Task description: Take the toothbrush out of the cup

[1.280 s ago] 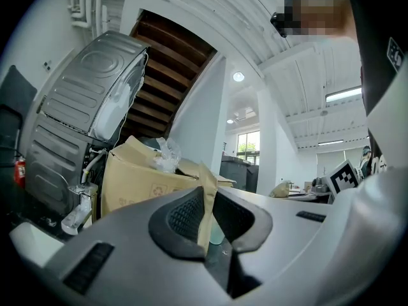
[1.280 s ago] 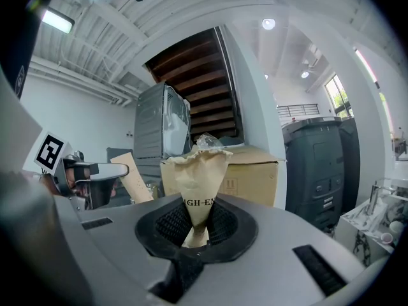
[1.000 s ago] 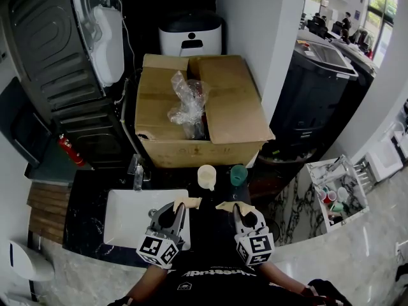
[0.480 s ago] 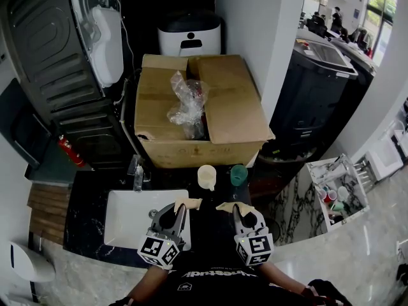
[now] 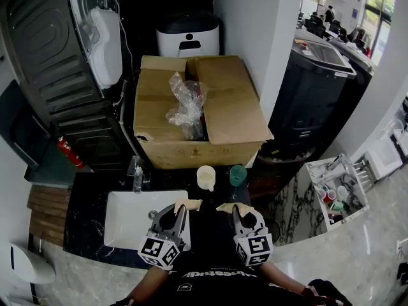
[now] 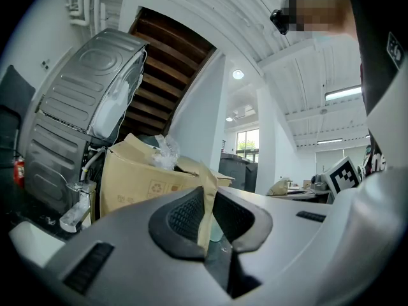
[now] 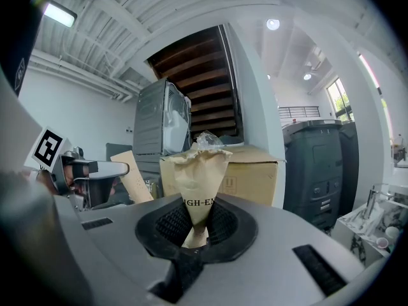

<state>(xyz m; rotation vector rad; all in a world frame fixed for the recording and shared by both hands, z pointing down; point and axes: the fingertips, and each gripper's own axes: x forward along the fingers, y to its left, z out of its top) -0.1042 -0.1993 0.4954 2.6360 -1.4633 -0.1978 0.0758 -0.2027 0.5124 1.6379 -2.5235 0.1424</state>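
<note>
The left gripper (image 5: 182,209) is almost closed, its jaws pinching a tan scrap (image 6: 205,199), and the right gripper (image 5: 234,209) is likewise clamped on a printed scrap (image 7: 196,183). Both are held side by side above the counter (image 5: 86,196), by the right edge of the sink (image 5: 127,218). A cream cup (image 5: 206,177) and a green cup (image 5: 238,174) stand just beyond them, before the box (image 5: 191,148); the toothbrush cannot be made out.

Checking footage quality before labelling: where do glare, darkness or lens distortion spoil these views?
Head view: window blown out, counter almost black, fisheye bend at the edges. Left gripper view: black corners, heavy fisheye, a mosaic patch at top; paper in the jaws sharp. Right gripper view: ceiling lamp glares, corners black; its paper sharp, print readable.
</note>
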